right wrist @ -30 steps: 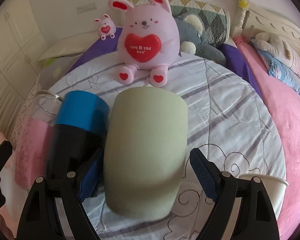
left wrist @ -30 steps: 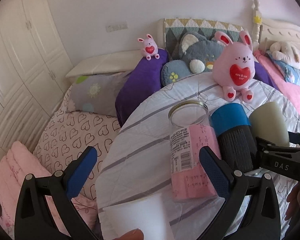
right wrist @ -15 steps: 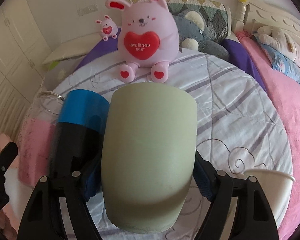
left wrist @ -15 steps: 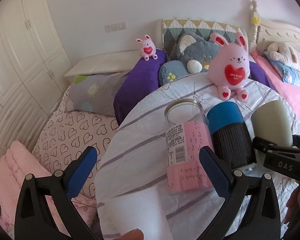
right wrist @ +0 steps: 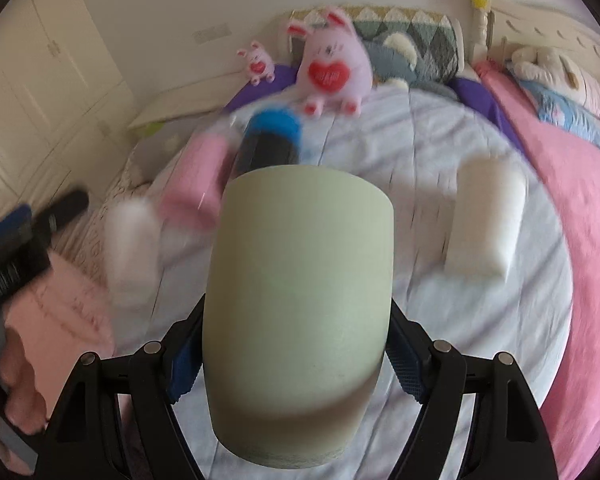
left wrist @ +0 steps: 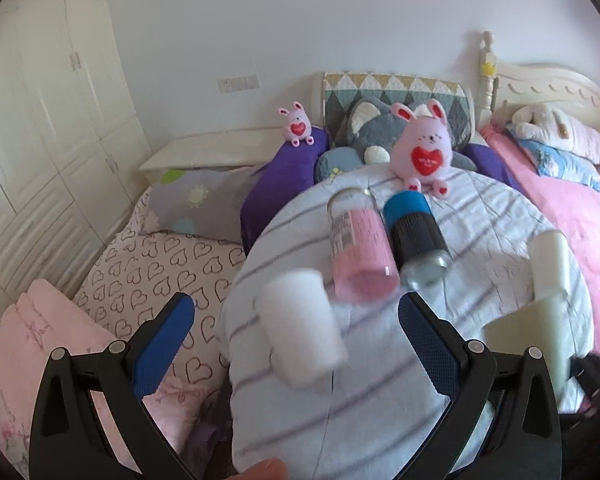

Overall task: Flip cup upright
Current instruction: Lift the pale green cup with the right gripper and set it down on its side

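Observation:
My right gripper (right wrist: 296, 356) is shut on a pale green cup (right wrist: 300, 308) and holds it above the round striped table (right wrist: 440, 152), base end pointing away from the camera. The cup also shows at the right edge of the left wrist view (left wrist: 528, 332). My left gripper (left wrist: 296, 344) is open and empty, raised over the table's near left side, with a white cup (left wrist: 300, 336) lying on its side between and beyond its fingers.
A pink-filled glass jar (left wrist: 360, 252) and a black bottle with a blue cap (left wrist: 416, 236) lie side by side mid-table. Another white cup (right wrist: 484, 220) lies at the right. A pink plush rabbit (left wrist: 424, 156) sits at the far edge. Beds surround the table.
The right gripper closed on the green cup and lifted it up and back. The left gripper pulled back and rose, so the jar and bottle now look farther away.

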Demonstrator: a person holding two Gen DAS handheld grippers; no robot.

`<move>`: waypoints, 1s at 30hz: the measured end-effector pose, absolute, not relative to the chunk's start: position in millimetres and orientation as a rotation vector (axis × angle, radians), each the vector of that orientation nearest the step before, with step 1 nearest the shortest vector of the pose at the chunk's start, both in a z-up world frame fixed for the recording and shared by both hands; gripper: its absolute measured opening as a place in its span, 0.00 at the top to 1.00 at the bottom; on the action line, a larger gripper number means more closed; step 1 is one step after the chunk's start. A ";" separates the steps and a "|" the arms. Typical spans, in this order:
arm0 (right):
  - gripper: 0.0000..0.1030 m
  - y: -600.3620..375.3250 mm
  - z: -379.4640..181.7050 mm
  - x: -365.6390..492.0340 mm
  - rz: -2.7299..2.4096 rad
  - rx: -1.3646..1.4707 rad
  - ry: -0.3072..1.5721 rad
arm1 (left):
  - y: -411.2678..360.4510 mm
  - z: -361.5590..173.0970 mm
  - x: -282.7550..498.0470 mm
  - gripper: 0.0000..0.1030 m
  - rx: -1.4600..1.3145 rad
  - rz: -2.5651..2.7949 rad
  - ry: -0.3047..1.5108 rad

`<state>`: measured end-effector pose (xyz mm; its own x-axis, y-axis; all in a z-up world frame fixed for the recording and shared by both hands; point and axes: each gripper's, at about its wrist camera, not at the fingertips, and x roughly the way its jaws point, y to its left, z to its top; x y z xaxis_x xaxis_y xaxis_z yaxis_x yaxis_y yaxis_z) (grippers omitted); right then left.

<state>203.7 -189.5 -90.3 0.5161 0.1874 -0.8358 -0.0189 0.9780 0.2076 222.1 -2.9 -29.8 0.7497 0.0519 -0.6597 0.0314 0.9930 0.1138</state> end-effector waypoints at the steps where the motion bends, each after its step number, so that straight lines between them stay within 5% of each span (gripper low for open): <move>1: 0.23 -185.0 -97.9 194.4 0.127 0.190 1.035 | -1.7 -31.8 212.8 0.00 0.120 0.009 0.725; 15: 0.21 -161.2 -131.3 166.8 0.048 0.175 1.018 | 27.6 -62.6 141.7 0.00 0.087 0.050 0.794; 30: 0.21 -185.1 -72.6 68.7 0.052 0.180 0.791 | 8.0 -52.6 84.1 0.00 0.110 0.057 0.755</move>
